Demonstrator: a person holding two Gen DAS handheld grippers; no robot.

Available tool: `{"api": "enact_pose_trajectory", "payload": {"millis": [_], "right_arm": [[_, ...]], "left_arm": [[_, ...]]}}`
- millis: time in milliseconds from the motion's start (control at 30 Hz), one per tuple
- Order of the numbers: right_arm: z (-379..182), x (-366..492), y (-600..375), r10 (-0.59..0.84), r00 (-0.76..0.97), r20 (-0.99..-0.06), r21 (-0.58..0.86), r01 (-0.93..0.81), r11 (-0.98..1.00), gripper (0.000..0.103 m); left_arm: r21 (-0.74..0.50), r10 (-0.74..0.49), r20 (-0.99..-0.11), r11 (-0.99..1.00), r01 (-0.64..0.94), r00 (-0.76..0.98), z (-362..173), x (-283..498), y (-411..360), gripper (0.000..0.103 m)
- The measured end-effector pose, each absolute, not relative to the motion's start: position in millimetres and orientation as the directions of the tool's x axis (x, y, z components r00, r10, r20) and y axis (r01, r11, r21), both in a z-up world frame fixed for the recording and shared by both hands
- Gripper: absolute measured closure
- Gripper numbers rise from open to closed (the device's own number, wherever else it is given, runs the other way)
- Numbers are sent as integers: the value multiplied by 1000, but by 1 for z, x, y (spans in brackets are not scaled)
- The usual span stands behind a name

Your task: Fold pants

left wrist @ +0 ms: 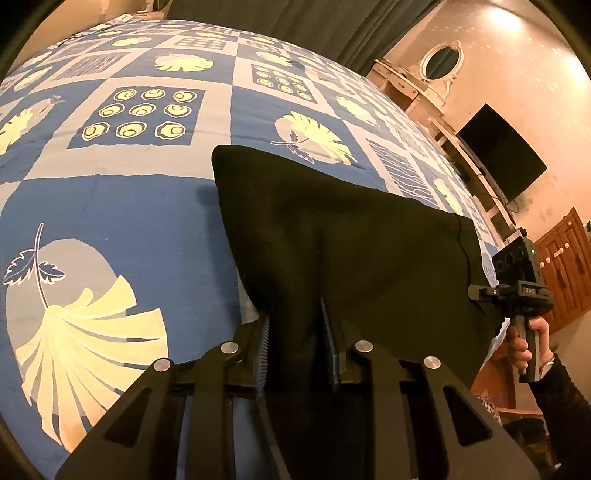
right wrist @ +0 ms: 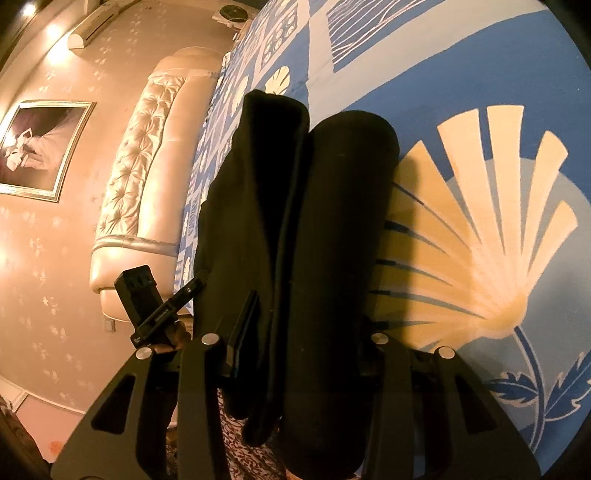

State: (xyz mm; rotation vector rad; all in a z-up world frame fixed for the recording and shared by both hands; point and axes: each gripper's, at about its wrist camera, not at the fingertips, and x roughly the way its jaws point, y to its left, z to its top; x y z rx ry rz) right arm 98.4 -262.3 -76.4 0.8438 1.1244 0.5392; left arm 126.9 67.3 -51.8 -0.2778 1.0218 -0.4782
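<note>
The left tongs (left wrist: 295,343) are pinching a gathered edge of the black pants (left wrist: 351,236), cloth bunched between the two fingers (left wrist: 263,350) and hanging down past them. Ahead of those tongs the pants slope forward and away onto the bed (left wrist: 122,206), whose cover is blue and grey with pale fan-leaf prints and squares of rings. To the right of the left tongs the cloth stretches across to the right tongs (left wrist: 480,295), seen from the side, with the person's right hand (left wrist: 524,343) wrapped round the handle below. Beyond them stand a dark television (left wrist: 502,155), an oval mirror (left wrist: 441,61) and a wooden cabinet (left wrist: 565,266). From the right tongs' (right wrist: 310,332) own camera, the pants (right wrist: 332,229) run forward between the fingers as two thick black folds side by side, gripped there, the far end lying on the bed's cover (right wrist: 480,74). Left of these tongs sits the left tongs' camera block (right wrist: 142,299), and beyond that a tufted headboard (right wrist: 147,158), a framed picture (right wrist: 40,147) and a wall air conditioner (right wrist: 99,27).
</note>
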Motion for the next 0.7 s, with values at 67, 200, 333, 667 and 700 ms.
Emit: {"api": "enact_pose_trajectory", "payload": {"millis": [67, 200, 333, 667, 700], "right_arm": [[-77, 97, -264, 751, 359, -554, 812, 36, 582, 65], [-77, 96, -264, 751, 359, -554, 813, 40, 581, 60], [-73, 95, -266, 737, 363, -570, 799, 37, 600, 49], [-68, 125, -296, 710, 470, -524, 826, 80, 557, 25], [-67, 131, -294, 709, 469, -527, 824, 76, 562, 25]], "left_arm": [[-435, -503, -748, 865, 252, 433, -52, 127, 67, 77], [-425, -499, -749, 867, 260, 436, -51, 127, 67, 75], [-451, -522, -729, 853, 262, 444, -43, 123, 78, 58], [-679, -653, -616, 724, 123, 442, -62, 176, 116, 29], [-690, -656, -615, 717, 104, 437, -67, 182, 114, 29]]}}
